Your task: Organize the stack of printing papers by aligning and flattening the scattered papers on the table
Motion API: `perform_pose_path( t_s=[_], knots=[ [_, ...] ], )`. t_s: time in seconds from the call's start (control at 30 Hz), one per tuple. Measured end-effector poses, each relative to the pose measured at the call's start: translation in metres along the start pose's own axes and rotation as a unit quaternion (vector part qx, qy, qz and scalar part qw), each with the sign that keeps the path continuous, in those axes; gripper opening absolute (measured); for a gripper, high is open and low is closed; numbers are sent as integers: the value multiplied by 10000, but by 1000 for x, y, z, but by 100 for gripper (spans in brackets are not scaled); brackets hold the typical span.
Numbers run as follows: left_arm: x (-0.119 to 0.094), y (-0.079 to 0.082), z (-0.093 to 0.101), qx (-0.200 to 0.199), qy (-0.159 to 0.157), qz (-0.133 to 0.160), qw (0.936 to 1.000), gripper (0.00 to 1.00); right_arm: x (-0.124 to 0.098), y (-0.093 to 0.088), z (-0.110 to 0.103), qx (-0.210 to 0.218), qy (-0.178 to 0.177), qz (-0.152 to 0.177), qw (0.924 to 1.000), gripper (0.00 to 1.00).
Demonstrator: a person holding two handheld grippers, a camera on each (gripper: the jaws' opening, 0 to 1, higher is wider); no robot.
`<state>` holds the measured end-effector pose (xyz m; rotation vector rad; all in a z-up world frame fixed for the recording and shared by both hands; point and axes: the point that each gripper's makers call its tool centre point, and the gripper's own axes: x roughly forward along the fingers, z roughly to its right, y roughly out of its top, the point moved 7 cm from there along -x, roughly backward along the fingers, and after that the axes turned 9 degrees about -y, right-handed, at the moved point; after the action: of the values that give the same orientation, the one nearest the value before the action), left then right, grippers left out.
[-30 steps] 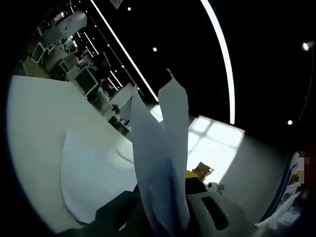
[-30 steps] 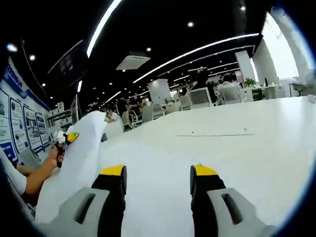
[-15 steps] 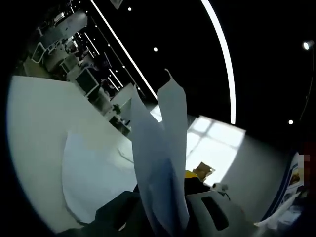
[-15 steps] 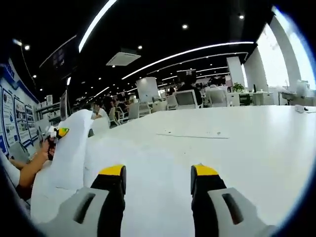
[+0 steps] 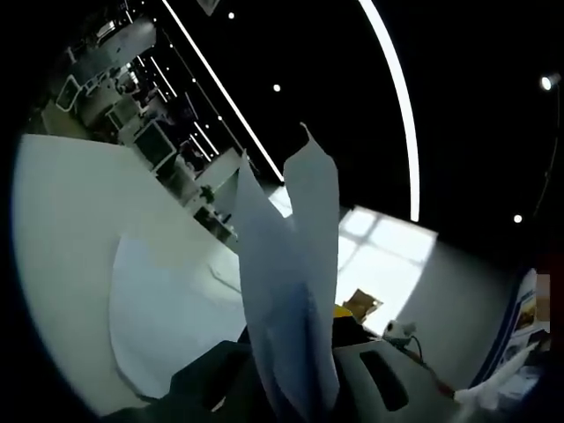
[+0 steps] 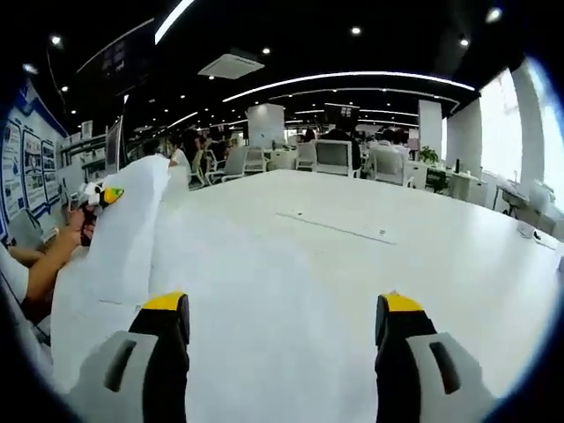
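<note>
Two grippers: left gripper [image 5: 295, 388] clamped on upright paper sheets [image 5: 291, 282]; right gripper [image 6: 282, 330] jaws wide apart over white desk [image 6: 352, 264], papers beside it.

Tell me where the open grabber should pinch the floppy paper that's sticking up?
Probably the raised edge of the paper, coming in from its free side. That part curls up off the table, so a jaw fits on each face. The left gripper already pinches one end.
</note>
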<state>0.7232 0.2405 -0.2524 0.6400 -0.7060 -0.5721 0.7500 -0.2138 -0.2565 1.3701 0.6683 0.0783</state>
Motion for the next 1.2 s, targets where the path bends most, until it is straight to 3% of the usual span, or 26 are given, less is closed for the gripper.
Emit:
perform_pose_path(
  t_s=[0.17, 0.3, 0.63, 1.2],
  knots=[
    [0, 0, 1, 4, -29, 1, 10000, 6, -3, -3, 1, -145, 39, -202, 9997, 90],
    [1, 1, 2, 15, -46, 10, 10000, 6, -6, -18, 2, -310, -7, -533, 9981, 90],
    [1, 2, 2, 6, -64, 19, 10000, 6, -9, -49, 0, -362, -69, -863, 9956, 90],
    [1, 0, 2, -4, -68, 17, 10000, 6, -10, -51, 15, -180, -145, -890, 9958, 90]
  ],
)
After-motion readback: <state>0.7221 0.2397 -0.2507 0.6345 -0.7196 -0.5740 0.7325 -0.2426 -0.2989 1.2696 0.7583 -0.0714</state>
